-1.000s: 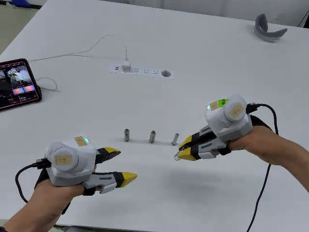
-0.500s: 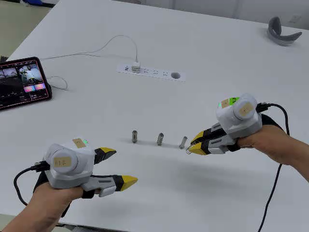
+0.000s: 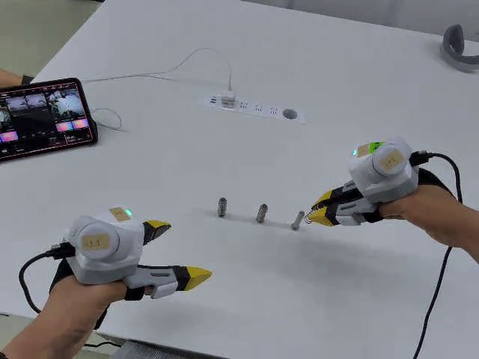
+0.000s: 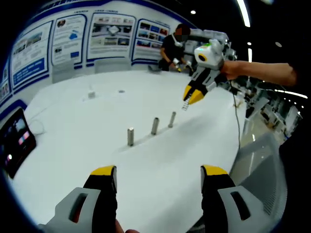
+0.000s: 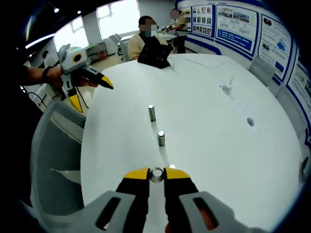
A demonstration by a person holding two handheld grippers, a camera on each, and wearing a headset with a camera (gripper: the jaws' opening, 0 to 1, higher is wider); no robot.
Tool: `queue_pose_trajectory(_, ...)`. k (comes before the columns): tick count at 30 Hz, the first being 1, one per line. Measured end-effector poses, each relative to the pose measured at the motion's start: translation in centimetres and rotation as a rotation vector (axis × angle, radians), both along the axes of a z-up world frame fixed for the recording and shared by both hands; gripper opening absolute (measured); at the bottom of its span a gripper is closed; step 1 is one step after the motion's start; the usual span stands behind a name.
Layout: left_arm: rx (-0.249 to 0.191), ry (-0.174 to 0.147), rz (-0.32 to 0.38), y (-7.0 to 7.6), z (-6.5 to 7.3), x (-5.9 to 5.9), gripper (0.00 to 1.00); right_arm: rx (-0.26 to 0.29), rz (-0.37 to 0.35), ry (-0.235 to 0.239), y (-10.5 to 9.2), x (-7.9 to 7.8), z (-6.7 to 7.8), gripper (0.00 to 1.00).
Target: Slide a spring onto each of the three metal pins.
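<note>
Three small metal pins stand in a row on the white table: left pin [image 3: 222, 207], middle pin [image 3: 262, 213], right pin [image 3: 298, 221]. The left and middle ones look ribbed, as if coils sit on them; the right one looks bare. My right gripper [image 3: 318, 213] is shut on a small spring [image 3: 310, 220], held just right of the right pin's top. In the right gripper view the spring [image 5: 156, 174] sits between the yellow fingertips, in line with the pins [image 5: 161, 139]. My left gripper [image 3: 177, 250] hovers open near the front edge, holding nothing.
A tablet [image 3: 45, 116] lies at the left edge. A power strip [image 3: 254, 108] with a white charger and cable lies behind the pins. A grey curved object [image 3: 460, 45] rests at the far right. People [image 5: 153, 43] sit across the table.
My right gripper has carried the spring up and away from me, from in front of the right pin to beside its top. The left gripper has stayed open in place.
</note>
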State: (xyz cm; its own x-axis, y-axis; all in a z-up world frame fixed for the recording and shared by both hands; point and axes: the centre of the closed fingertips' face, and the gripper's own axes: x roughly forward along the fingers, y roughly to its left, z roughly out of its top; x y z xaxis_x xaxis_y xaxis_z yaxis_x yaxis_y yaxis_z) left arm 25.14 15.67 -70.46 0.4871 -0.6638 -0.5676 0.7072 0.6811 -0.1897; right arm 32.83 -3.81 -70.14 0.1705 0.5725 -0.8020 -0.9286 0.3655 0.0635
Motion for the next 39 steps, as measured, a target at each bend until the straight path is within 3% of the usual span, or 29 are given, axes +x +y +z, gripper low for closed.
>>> queue_pose_trajectory(14,0.006,0.02,0.051,1.8,-0.2,-0.2,0.72,-0.035,-0.019,-0.024,-0.1,1.9,-1.5,0.13)
queue_pose_trajectory(26,0.003,0.03,0.065,2.0,-0.3,-0.3,0.71,-0.042,-0.004,0.008,0.5,1.7,-2.3,0.13)
queue_pose_trajectory(39,0.002,0.032,0.074,2.3,-0.3,-0.3,0.71,-0.072,0.025,0.01,0.6,1.9,-3.5,0.13)
